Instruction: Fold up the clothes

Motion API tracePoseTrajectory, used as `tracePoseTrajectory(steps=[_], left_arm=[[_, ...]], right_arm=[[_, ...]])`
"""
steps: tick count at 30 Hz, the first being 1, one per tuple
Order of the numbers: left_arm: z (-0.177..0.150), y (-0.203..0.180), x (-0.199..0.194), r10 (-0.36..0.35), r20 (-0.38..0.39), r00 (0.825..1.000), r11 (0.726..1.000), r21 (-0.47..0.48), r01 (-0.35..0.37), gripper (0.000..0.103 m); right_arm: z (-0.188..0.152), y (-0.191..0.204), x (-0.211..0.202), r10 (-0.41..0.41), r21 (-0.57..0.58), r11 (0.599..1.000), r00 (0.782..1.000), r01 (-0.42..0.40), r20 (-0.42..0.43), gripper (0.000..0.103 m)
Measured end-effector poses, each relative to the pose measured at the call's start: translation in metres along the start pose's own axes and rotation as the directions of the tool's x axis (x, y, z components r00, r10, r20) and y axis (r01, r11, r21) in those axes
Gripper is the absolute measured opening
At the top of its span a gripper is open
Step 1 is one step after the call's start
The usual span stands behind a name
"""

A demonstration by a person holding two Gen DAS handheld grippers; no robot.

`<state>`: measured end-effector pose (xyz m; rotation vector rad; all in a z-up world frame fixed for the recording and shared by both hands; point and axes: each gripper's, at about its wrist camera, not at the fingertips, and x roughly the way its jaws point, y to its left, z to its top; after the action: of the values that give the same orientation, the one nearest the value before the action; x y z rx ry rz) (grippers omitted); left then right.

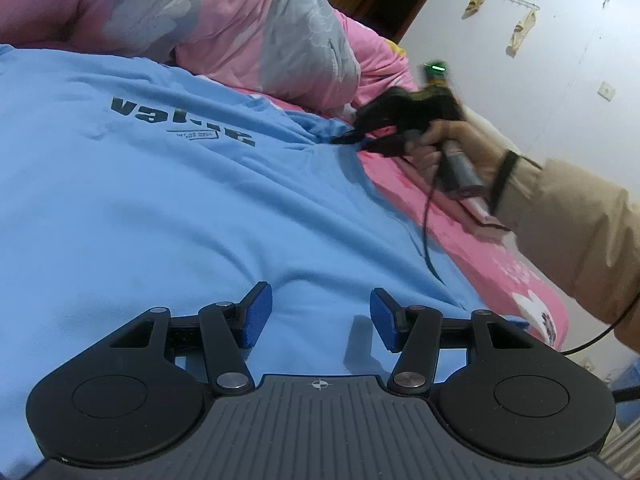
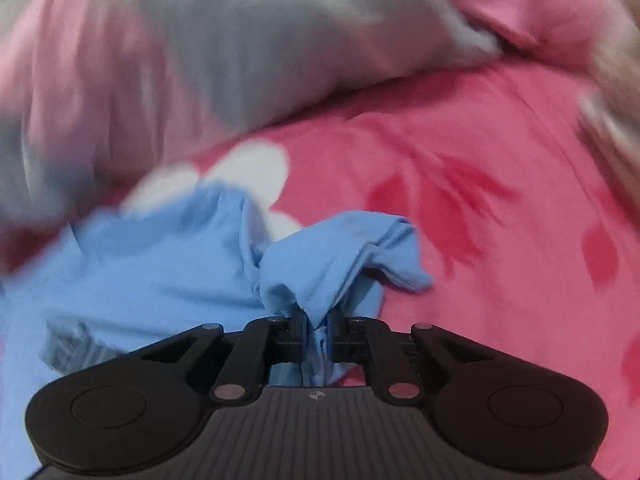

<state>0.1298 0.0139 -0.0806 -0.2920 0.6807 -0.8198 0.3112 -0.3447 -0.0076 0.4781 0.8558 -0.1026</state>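
While the light-blue T-shirt [image 1: 168, 200] lies spread print-side up across the bed's pink sheet [image 1: 480, 240], the left gripper [image 1: 321, 314] hovers low over its near part with its blue-padded fingers [image 1: 256, 316] parted and nothing between them — the cloth shows plainly in the gap. Off to the right in that view, a hand [image 1: 448, 140] in a tan sleeve [image 1: 568, 216] carries the right gripper [image 2: 318, 322] at the shirt's far edge. In the right wrist view its fingers are clenched on a bunched fold of the blue fabric, which puckers upward just beyond the tips — part of the shirt trails off to the left, blurred. A pink-and-grey quilt [image 1: 224, 20] is heaped behind the shirt, touching its upper edge.
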Motion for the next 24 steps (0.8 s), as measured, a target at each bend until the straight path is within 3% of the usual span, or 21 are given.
tracePoseTrajectory(steps=[2,6,8,12,15,16,18,21,24], left_arm=[[0.000,0.000,0.000,0.000,0.000,1.000,1.000,-0.001,0.000,0.054],[0.001,0.001,0.000,0.001,0.001,1.000,1.000,-0.002,-0.001,0.054],[0.001,0.001,0.000,0.002,0.003,1.000,1.000,-0.001,-0.002,0.054],[0.000,0.001,0.000,0.000,0.006,1.000,1.000,-0.004,0.000,0.054],[-0.001,0.000,-0.001,0.000,0.006,1.000,1.000,-0.005,0.000,0.054],[-0.001,0.000,0.000,0.000,0.007,1.000,1.000,-0.005,0.000,0.054],[-0.001,0.001,0.000,-0.003,0.007,1.000,1.000,-0.007,0.003,0.054],[-0.001,0.002,0.000,-0.006,0.007,1.000,1.000,-0.010,0.006,0.054],[-0.001,0.003,0.000,-0.008,0.008,1.000,1.000,-0.012,0.008,0.054]], right_arm=[[-0.006,-0.017,-0.029,0.055,0.076,0.995,0.998,-0.058,0.045,0.008],[-0.022,-0.063,-0.062,0.144,0.247,0.958,0.989,-0.145,0.021,0.010],[-0.022,-0.079,-0.065,0.111,0.293,0.950,0.994,-0.105,-0.005,0.015],[-0.005,-0.094,-0.082,-0.055,0.299,0.953,0.998,0.048,0.016,0.019],[0.011,-0.075,-0.090,-0.039,0.189,0.982,0.997,0.027,0.062,0.027],[0.015,-0.062,-0.090,-0.016,0.127,0.992,0.998,0.008,0.063,0.043],[0.021,-0.030,-0.079,0.008,-0.015,1.000,0.999,-0.007,0.041,0.057],[0.028,0.018,-0.061,0.008,-0.216,0.976,0.999,0.000,0.039,0.060],[0.025,0.045,-0.031,-0.012,-0.338,0.941,1.000,0.006,-0.014,0.066]])
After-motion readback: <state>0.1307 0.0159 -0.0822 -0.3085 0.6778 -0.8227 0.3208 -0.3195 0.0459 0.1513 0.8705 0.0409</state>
